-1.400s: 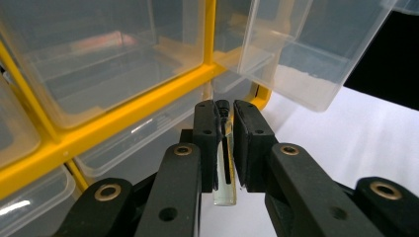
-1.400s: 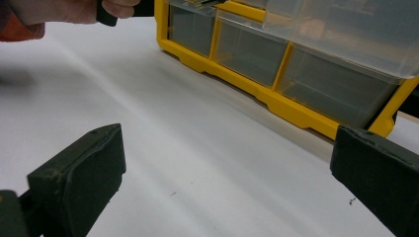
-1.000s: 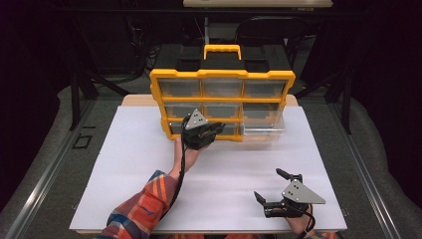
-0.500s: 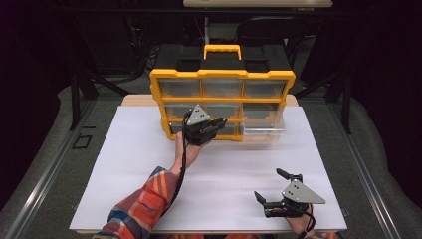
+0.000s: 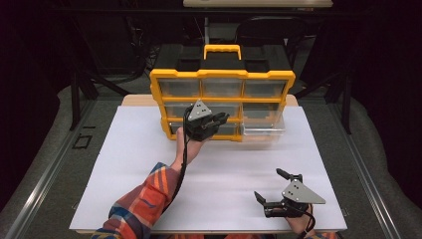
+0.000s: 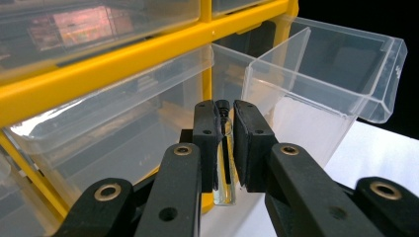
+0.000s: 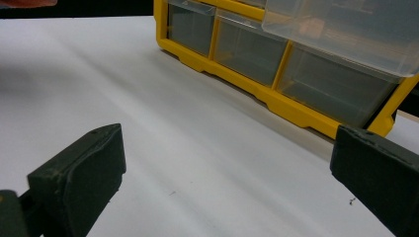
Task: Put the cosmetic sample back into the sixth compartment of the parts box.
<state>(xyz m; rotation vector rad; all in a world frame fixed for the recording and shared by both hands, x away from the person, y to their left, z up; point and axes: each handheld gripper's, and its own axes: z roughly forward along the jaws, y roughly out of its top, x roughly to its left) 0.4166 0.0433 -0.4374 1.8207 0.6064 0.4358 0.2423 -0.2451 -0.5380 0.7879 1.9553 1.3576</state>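
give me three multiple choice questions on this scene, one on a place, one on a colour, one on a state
1. Where does the pulled-out clear drawer sit in the organizer?
A. top left
B. top middle
C. lower right

2. What colour is the organizer's frame?
A. yellow
B. red
C. green

3. How do the two hand-held grippers stand?
A. both open
B. left hand-held gripper shut on a small glass vial, right hand-held gripper open
C. left open, right shut on a vial

Answers:
1 C: the high view shows the drawer sticking out at the lower right.
2 A: the frame and handle are yellow.
3 B: the left gripper view shows the vial pinched between the jaws; the right gripper view shows its jaws wide apart.
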